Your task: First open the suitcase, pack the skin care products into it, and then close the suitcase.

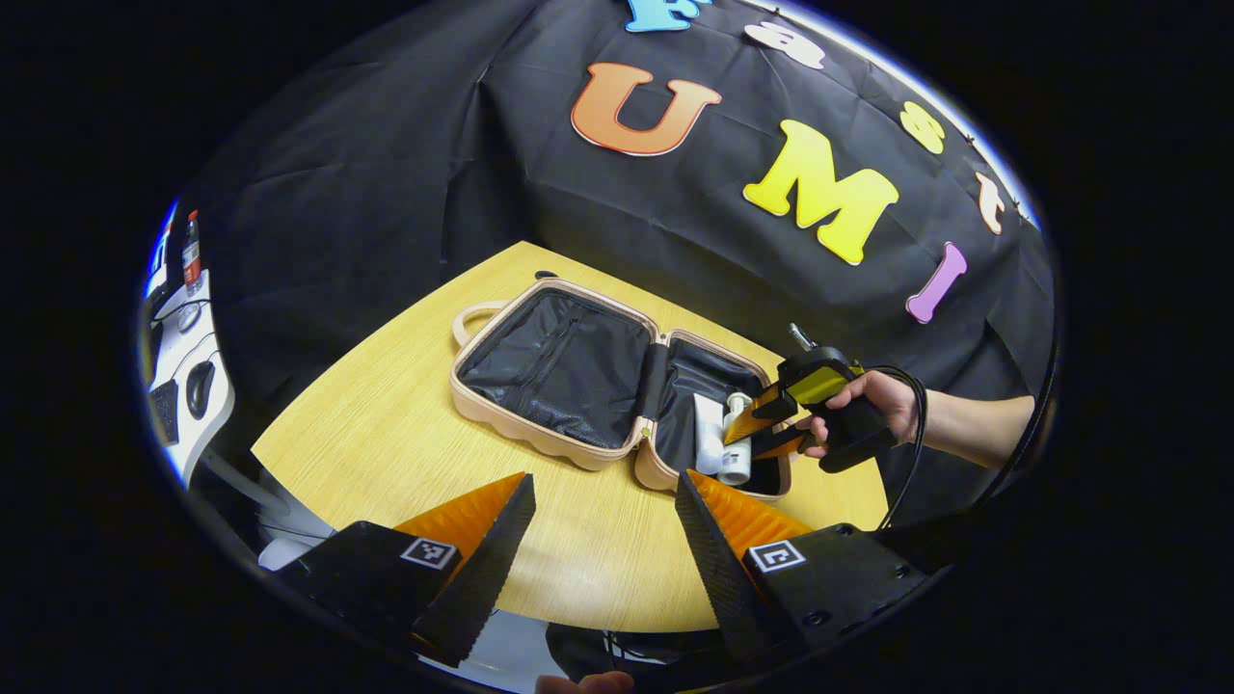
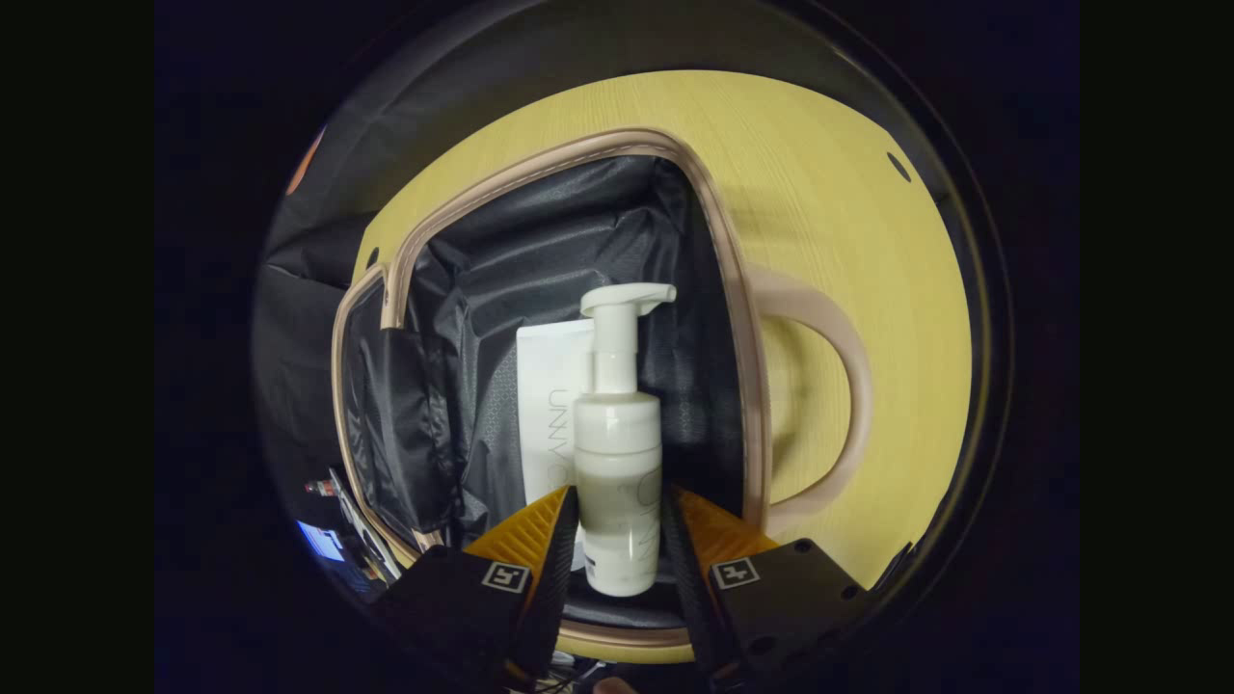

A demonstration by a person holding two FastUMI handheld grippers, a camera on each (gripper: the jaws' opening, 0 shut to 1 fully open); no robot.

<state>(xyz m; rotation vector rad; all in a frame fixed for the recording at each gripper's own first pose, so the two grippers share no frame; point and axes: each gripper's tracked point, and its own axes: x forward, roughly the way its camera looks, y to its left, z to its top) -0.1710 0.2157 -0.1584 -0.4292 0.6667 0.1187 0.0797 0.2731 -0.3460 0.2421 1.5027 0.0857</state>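
1. While the right gripper [image 2: 619, 540] reaches into one half of the suitcase [image 1: 540, 439], its two fingers sit on either side of the pump bottle [image 2: 617, 482]; whether they press on it or stand just off its sides, I cannot tell.
2. That pump bottle is white, with its pump head pointing away from the camera, and it lies on the black lining of the case half.
3. Just beside it, partly under it in the right gripper view, lies a flat white tube [image 2: 545, 405], also on the lining.
4. Beyond the case rim in that view, the curved handle [image 2: 837, 386] rests on the yellow wooden table [image 2: 848, 222].
5. Seen from the left gripper view, the right gripper [image 1: 762, 424] is held by a hand [image 1: 872, 410] with a bare forearm, a black cable looping from it, and its fingers are down over the case half nearer that hand.
6. The suitcase lies fully open and flat on the table [image 1: 386, 434], both halves lined in black, the bottle [image 1: 737, 448] and tube [image 1: 709, 434] side by side in one half, the other half bare with a zip pocket.
7. Nearer the camera, the left gripper [image 1: 603, 525] hangs above the table edge with its fingers spread wide apart and nothing between them.
8. A desk with a mouse [image 1: 199, 386] and a keyboard stands off at the far left.
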